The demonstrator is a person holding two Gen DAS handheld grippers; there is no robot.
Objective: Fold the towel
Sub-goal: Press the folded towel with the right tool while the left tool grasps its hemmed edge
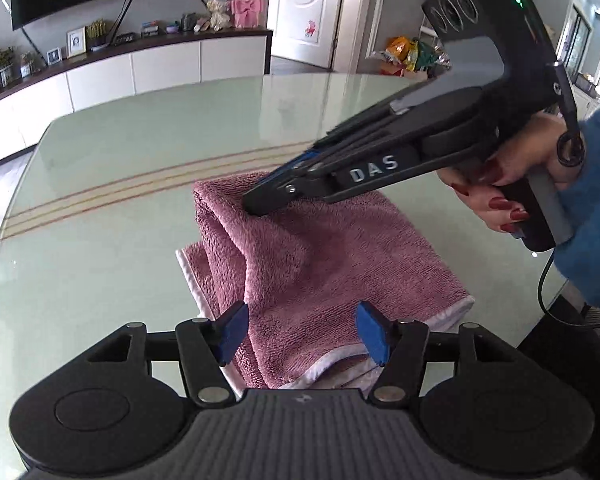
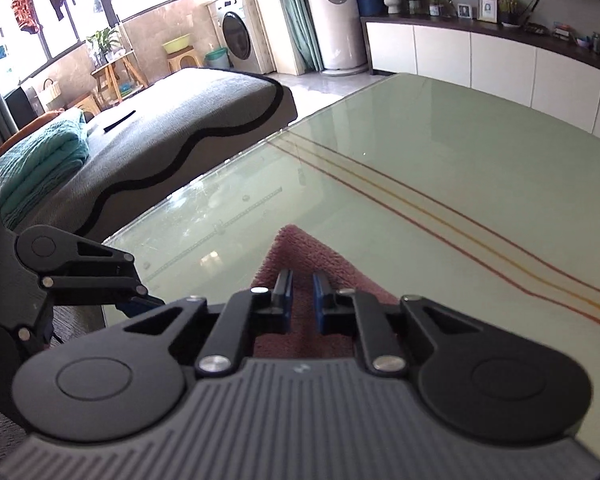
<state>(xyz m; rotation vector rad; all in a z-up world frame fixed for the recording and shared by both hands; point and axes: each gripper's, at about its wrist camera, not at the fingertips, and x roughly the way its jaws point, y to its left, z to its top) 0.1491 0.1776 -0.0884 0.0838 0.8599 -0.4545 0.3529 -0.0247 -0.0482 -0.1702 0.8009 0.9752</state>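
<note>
Right gripper [image 1: 256,208] jaws were clamped on the far fold of the pink towel [image 1: 320,264]. Left gripper [image 1: 300,330] jaws stood apart, the towel's near hem between them, unpinched, on the tabletop [image 1: 100,208].

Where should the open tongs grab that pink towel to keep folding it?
Probably the white-trimmed near corner of the pink towel, approached from the near side. It curls up loose just ahead of the left tongs, while the far corner sits by the right tongs.

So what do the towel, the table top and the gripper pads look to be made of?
Towel: soft pink terry or plush cloth, with a fuzzy looped pile and a pale stitched hem.
Table top: probably pale green glass, or a glass sheet over it; it is glossy and mirrors the door and cabinets.
Pads: matte blue, likely rubber or foam, on black, probably plastic fingers.
</note>
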